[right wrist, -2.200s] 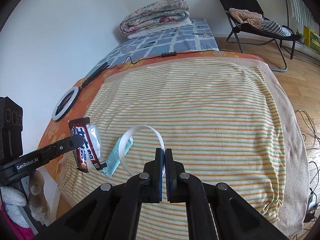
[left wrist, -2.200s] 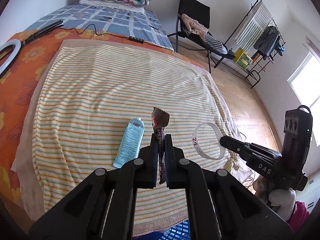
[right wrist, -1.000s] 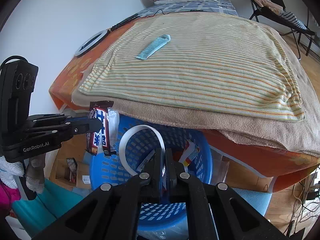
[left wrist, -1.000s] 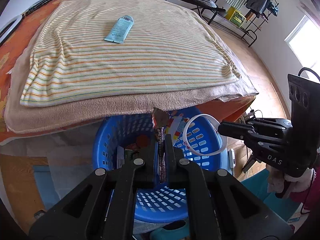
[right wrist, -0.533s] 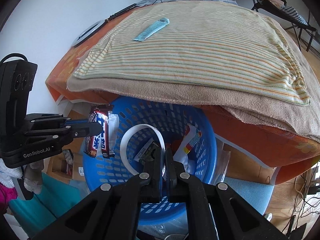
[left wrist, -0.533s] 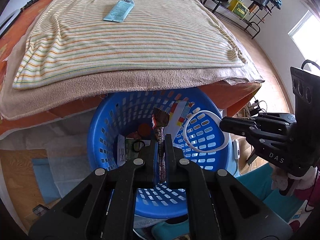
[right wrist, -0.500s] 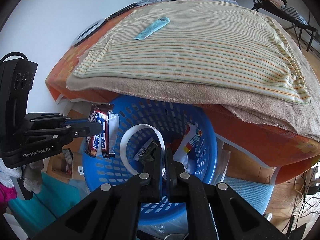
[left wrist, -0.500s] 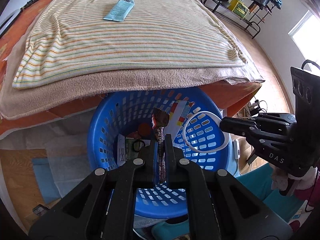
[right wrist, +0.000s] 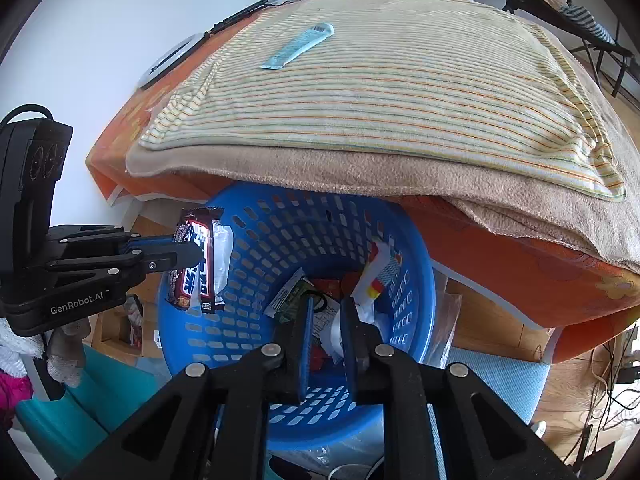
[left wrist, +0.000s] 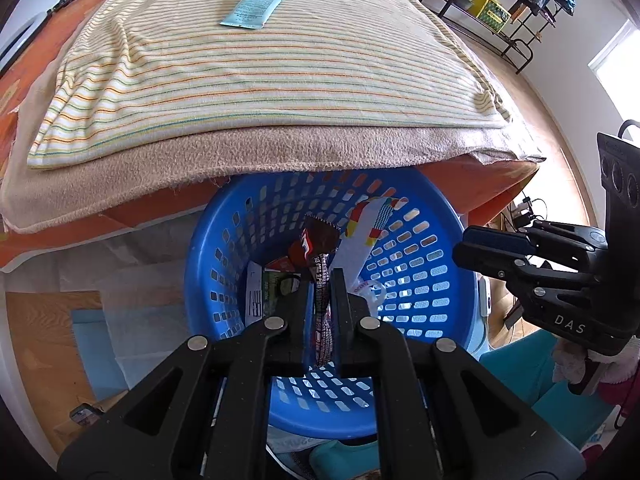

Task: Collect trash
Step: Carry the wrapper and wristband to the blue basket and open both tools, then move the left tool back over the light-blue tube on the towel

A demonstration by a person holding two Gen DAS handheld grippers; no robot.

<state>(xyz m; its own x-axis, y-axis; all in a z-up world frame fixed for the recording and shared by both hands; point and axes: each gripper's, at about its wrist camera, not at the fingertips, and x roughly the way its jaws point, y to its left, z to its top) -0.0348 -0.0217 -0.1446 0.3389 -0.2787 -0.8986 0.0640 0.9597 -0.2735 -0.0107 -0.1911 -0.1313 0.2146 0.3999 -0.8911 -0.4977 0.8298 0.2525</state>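
A blue plastic basket [left wrist: 208,240] [right wrist: 416,264] stands on the floor against the bed, with several wrappers in it. My left gripper [left wrist: 322,276] [right wrist: 191,253] hangs over the basket. Its jaws are starting to open, and the brown snack wrapper [left wrist: 318,240] [right wrist: 200,264] still stands upright between the pads. Over the basket's right side, my right gripper [right wrist: 325,304] [left wrist: 460,246] is opening with nothing between its fingers. The white ring [left wrist: 371,291] lies among the trash at the basket's bottom. A light-blue tube [left wrist: 253,7] [right wrist: 298,46] lies on the striped blanket [left wrist: 280,64].
The bed's tan blanket edge [left wrist: 280,156] overhangs the basket's far rim. A folding chair [right wrist: 560,4] and a drying rack [left wrist: 516,4] stand on the wooden floor beyond the bed. Teal items [left wrist: 532,396] and papers lie on the floor around the basket.
Both grippers came from over the bed to above the basket. The right jaws have parted and the white ring has dropped from them into the basket. The left jaws have parted slightly.
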